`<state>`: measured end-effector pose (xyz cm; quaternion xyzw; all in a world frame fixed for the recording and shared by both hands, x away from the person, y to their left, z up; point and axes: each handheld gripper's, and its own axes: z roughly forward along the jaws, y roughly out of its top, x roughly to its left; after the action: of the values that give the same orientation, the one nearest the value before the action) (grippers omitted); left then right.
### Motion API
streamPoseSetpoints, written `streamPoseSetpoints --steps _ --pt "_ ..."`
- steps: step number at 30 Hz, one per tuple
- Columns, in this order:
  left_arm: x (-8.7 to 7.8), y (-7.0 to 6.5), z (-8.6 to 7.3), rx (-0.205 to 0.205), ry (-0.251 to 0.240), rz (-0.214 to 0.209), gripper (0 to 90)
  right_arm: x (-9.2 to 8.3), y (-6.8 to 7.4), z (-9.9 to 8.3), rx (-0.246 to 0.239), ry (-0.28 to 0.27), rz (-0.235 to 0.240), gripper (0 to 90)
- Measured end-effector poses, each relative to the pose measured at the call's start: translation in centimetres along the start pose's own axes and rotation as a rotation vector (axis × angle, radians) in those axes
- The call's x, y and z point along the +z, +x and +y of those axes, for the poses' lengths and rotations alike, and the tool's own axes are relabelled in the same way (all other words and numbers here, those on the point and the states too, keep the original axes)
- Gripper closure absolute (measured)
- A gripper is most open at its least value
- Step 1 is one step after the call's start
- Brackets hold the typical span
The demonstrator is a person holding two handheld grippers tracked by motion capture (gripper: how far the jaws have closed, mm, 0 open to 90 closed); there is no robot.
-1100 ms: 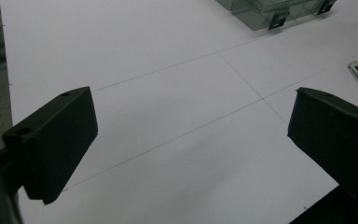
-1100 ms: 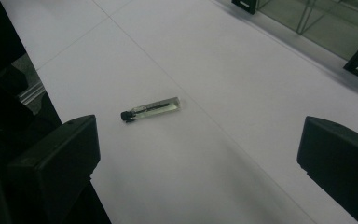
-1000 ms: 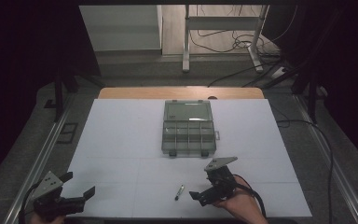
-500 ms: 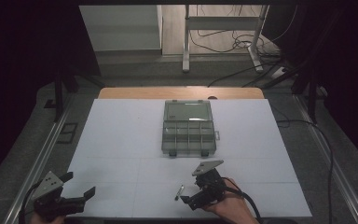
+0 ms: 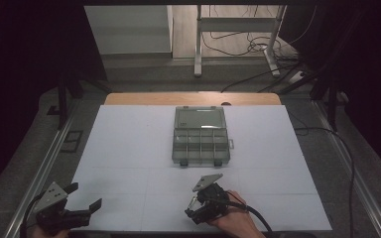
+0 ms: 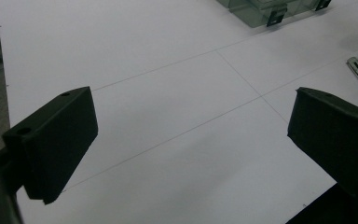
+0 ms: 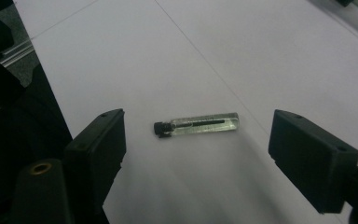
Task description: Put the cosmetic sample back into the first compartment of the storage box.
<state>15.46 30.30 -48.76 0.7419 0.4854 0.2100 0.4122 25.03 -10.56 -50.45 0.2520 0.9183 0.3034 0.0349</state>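
Right gripper view looks down on a small clear vial (image 7: 196, 125) with a black cap lying flat on the white table (image 7: 261, 56); the right claw (image 7: 196, 154) is spread wide, one jaw to each side, touching nothing. At the table's near left corner the left claw (image 5: 85, 197) gapes equally wide and empty. A compartment box (image 5: 200, 136) sits mid-table, well apart.

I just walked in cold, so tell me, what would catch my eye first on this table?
A small clear glass vial with a black cap lies flat on the white sheet, between the open jaws of the right hand-held gripper. Farther back, mid-table, sits a grey translucent plastic compartment box, its lid open.
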Motion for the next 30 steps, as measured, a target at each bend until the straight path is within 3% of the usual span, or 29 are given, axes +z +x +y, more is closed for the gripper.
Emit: streamPoseSetpoints --steps 18,22,30 --pt "0.0 0.0 0.0 0.004 0.002 -0.005 2.0 2.0 0.4 0.2 -0.057 0.021 -0.040 36.4" --pt "0.0 0.0 0.0 0.004 0.003 -0.005 2.0 2.3 0.8 0.2 -0.097 0.028 -0.068 39.4" --pt "0.0 0.0 0.0 0.003 0.003 -0.009 2.0 2.0 0.6 0.3 -0.087 0.016 -0.061 39.6"
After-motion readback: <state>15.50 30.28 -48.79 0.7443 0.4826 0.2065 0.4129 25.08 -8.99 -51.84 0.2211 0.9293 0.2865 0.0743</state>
